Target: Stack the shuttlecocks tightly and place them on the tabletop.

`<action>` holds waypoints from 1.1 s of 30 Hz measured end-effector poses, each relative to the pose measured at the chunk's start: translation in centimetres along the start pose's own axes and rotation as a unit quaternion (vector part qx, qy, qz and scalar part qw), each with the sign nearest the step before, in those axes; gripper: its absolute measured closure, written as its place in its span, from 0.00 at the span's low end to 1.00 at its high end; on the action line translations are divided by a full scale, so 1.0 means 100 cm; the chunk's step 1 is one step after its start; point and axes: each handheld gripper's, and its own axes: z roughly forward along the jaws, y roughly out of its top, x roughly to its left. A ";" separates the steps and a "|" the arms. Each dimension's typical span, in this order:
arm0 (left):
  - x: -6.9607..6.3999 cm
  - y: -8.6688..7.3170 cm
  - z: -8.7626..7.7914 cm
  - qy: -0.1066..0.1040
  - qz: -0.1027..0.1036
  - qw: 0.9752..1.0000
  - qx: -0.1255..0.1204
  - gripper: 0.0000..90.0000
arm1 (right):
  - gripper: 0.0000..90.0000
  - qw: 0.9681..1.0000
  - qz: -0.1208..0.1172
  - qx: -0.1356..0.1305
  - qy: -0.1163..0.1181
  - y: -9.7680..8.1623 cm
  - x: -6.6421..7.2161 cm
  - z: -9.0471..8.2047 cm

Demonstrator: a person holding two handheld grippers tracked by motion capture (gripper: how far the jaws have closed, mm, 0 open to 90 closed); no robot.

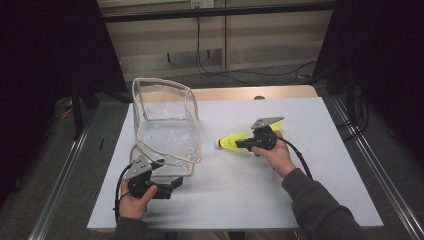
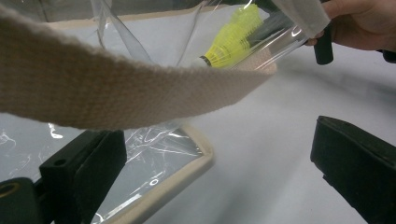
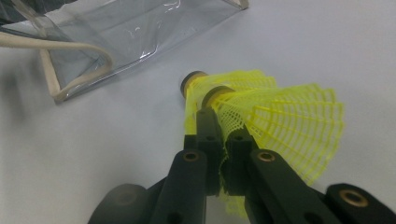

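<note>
clear bag (image 1: 167, 131) beside shuttlecocks (image 1: 234, 140) in right tongs (image 1: 248, 144).

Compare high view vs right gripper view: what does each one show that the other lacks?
High view alone: the left gripper at the near corner of the clear bag, both of the person's hands, and the floor beyond the table. Right gripper view alone: two nested yellow shuttlecocks, their mesh skirts pinched between the jaws. Both: the bag, the shuttlecocks, the white tabletop, the right gripper.
</note>
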 end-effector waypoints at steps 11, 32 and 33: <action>0.000 0.000 -0.001 0.001 0.001 1.000 0.001 0.04 | 0.97 1.000 0.001 -0.003 0.003 0.000 0.002 0.003; 0.000 0.000 0.000 0.000 0.000 1.000 -0.001 0.04 | 0.97 1.000 0.005 -0.003 0.005 -0.001 0.004 0.006; 0.000 0.000 0.000 0.000 0.000 1.000 0.000 0.04 | 0.97 1.000 0.006 -0.003 0.006 -0.001 0.004 0.007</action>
